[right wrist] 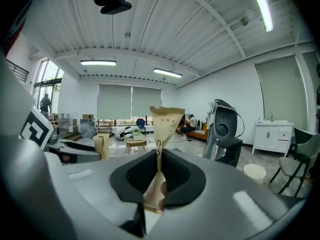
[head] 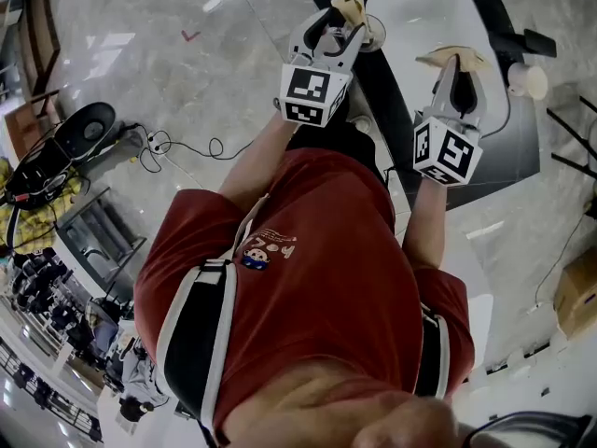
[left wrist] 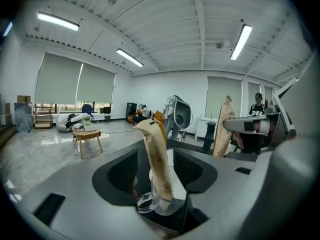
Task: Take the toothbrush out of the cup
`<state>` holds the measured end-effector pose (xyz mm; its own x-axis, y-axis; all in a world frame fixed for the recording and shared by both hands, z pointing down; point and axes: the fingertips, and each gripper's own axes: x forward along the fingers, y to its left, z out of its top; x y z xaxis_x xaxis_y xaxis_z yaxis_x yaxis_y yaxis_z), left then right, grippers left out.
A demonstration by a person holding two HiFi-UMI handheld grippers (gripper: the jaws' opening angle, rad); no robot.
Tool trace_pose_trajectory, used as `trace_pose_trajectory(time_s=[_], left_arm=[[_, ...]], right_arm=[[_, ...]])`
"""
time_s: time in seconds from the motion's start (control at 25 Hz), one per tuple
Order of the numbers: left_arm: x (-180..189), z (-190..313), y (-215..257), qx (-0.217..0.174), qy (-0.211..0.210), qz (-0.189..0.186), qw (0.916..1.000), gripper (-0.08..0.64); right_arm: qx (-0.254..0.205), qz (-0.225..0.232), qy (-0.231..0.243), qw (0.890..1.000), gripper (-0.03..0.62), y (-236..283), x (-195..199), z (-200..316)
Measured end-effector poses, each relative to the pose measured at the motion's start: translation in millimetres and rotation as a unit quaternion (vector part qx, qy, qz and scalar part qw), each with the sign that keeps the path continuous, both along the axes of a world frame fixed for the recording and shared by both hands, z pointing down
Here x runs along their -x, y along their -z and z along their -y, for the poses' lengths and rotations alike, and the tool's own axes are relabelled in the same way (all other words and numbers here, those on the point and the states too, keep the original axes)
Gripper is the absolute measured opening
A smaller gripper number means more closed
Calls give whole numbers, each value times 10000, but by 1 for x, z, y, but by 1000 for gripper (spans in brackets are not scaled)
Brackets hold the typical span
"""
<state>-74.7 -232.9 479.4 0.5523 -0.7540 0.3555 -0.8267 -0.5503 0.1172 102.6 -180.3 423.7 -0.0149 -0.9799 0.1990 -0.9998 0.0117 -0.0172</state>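
A clear glass cup [left wrist: 152, 202] with a handle stands between the jaws of my left gripper [left wrist: 160, 184]; the jaws are wide apart and do not press on it. A tan paper toothbrush sleeve [left wrist: 157, 156] leans upright in that cup. In the head view the left gripper [head: 347, 21] reaches over the white table [head: 420, 12], with the sleeve [head: 351, 6] and the cup [head: 374, 32] at its tips. My right gripper [right wrist: 159, 169] is shut on a second tan paper sleeve [right wrist: 165, 121], which it holds upright above the table [head: 454, 62].
A small white cup [head: 528, 80] stands on the table to the right of the right gripper. A black strip [head: 392, 101] crosses the table beneath the grippers. Cables and a round black base [head: 84, 129] lie on the floor at the left, and a cardboard box [head: 578, 292] sits at the right.
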Motion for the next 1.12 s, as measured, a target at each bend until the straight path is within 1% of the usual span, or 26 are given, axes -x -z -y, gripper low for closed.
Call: trace_pose_trajectory(time_s=[0.12,0.28,0.44,0.56,0.76,1.12], left_arm=[[-1,6,-5,0,2,80,10000,209],[-3,13,-9,24,-30,82,10000,209],[-3,16,-8,-35,-27,74,10000,203],[-6,16,-4,-125,-57,116,9998,151],[-7,15,-1,-247,-4,203,9995,100],[-12,9,19,-471,6,141,9988,72]], right_arm=[[53,9,3,10000,34,-4,0,9],[99,35,-3,9999,34,-10,2,19],[129,32,35,9999,34,-14,3,25],[151,59,37,9999,34,-14,2,26],[133,77,24,9999,34,-13,2,24],[21,72,-23,10000,34,-2,-2,16]])
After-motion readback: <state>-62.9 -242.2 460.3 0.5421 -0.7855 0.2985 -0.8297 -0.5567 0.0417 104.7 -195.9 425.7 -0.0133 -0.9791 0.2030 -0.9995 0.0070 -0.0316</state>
